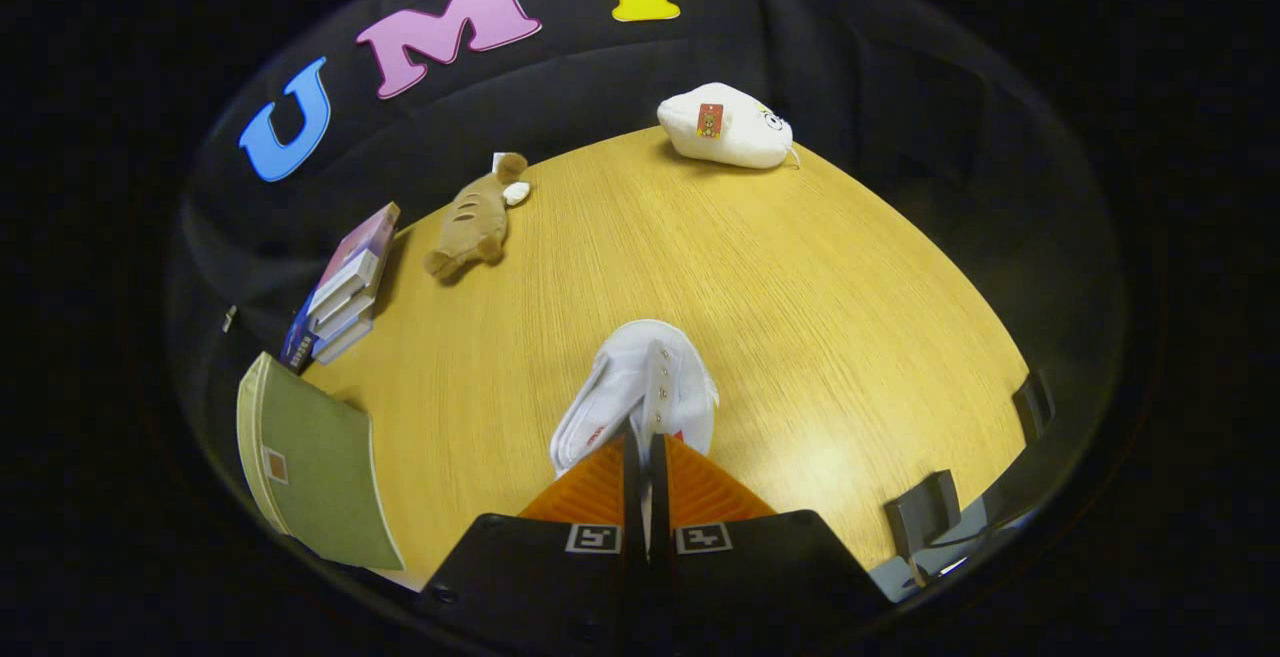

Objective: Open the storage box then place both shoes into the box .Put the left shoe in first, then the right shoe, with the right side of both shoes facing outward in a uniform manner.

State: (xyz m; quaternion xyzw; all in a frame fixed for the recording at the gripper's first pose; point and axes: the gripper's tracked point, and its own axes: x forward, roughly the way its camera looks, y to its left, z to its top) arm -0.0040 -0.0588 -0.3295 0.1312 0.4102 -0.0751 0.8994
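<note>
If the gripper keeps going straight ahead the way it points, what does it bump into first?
The gripper is already shut on the white shoe, so that comes along. Past the shoe there is bare wooden table, and the way looks free up to the black cloth wall. The white plush toy sits slightly off that line, though depth is unclear.

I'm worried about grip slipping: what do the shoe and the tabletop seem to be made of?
Shoe: white, matte, likely canvas or soft fabric, with an eyelet strip pinched between the nearly closed fingers of the gripper. Table: light wood grain with a slight sheen, probably laminate or veneer.
</note>
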